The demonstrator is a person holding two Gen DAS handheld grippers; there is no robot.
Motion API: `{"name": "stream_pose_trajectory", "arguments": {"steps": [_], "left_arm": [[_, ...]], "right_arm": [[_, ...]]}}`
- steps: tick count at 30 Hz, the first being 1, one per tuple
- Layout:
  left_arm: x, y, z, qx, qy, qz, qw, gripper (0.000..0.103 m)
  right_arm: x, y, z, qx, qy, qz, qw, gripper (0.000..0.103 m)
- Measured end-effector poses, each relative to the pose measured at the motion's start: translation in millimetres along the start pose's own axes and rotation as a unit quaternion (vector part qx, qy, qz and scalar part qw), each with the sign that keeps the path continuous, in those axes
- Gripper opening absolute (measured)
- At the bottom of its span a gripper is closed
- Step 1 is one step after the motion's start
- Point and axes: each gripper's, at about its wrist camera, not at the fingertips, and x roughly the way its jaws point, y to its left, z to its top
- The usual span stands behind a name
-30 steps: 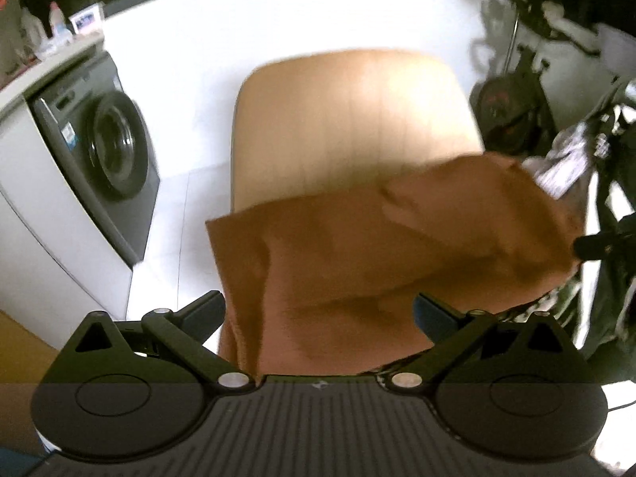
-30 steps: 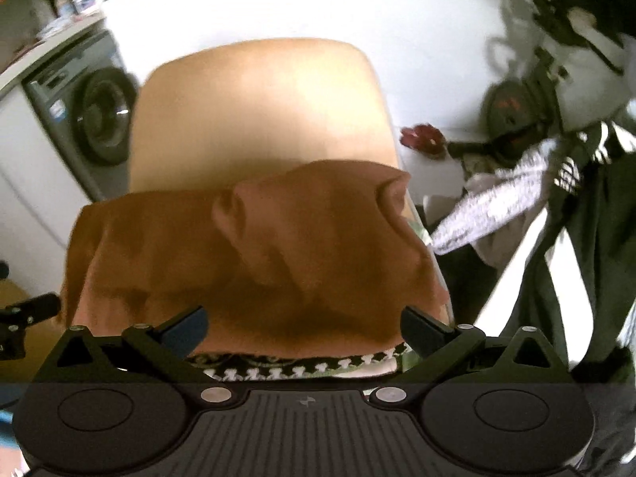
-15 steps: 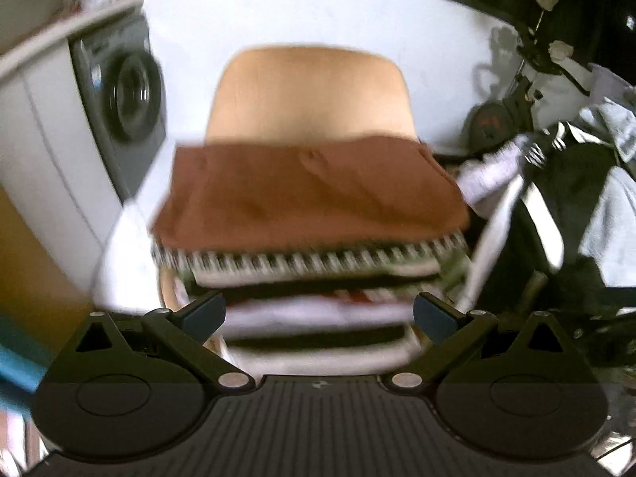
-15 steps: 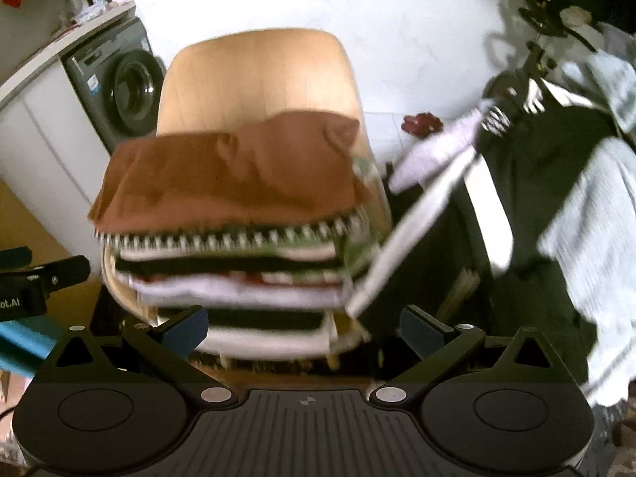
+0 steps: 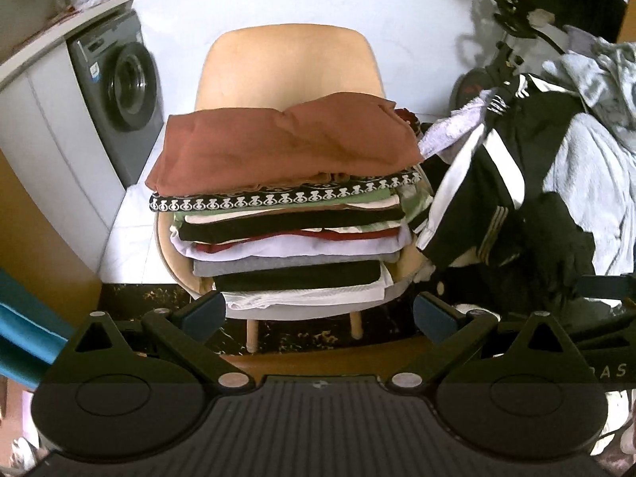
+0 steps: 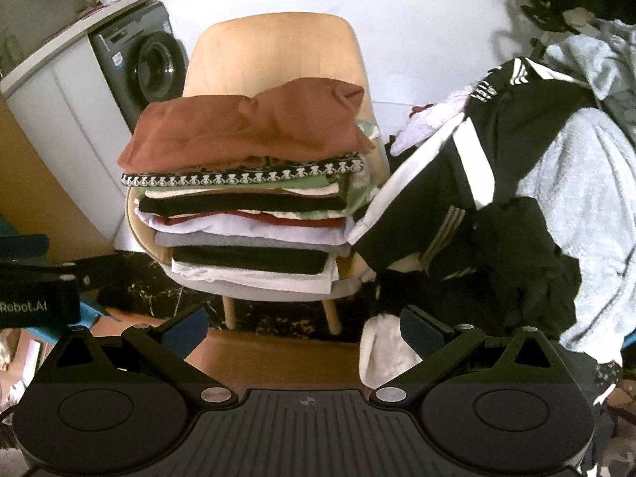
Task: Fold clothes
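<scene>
Left wrist view: we see our left gripper (image 5: pixel 318 314) spread wide with nothing between its blue pads (image 5: pixel 202 315), held back from the chair (image 5: pixel 292 63) and clear of the cloth.
Right wrist view: our right gripper (image 6: pixel 304 328) is also spread wide and empty, its pads (image 6: pixel 421 328) apart from everything; the left tool's dark body shows at the left edge.
Brown garment (image 5: pixel 282 147): we find it folded on top of the stack (image 5: pixel 294 238), a little rumpled, its right half humped higher than its left. In the right view it (image 6: pixel 246 129) overhangs the layers beneath on the left side.
Stack: folded clothes lie in flat layers on the chair seat; just under the brown piece is a black band with white figures (image 5: pixel 278 198), then green, black, red, pale lilac, grey, black and white layers down to the seat.
Chair: tan, with a rounded back rising behind the stack and pale legs (image 5: pixel 252 334) on a dark speckled floor.
Unfolded pile (image 5: pixel 516 198): we see it just right of the chair, a black jacket with white stripes (image 6: pixel 457 183) touching the stack's right edge, with a pale grey fleece (image 6: pixel 576 198) behind it.
Washer (image 5: pixel 123 91): it stands left of the chair under a white counter, well apart from the stack.
Wall: white, behind the chair.
</scene>
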Motion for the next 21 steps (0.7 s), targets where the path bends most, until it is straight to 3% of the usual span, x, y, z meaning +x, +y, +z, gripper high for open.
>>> {"name": "stream_pose_trajectory", "arguments": {"steps": [21], "left_arm": [[-17.7, 33.4, -22.9, -0.018, 0.014, -0.008, 0.9997, 0.103]], "right_arm": [[-18.8, 34.6, -22.4, 0.014, 0.003, -0.040, 0.999, 0.102]]}}
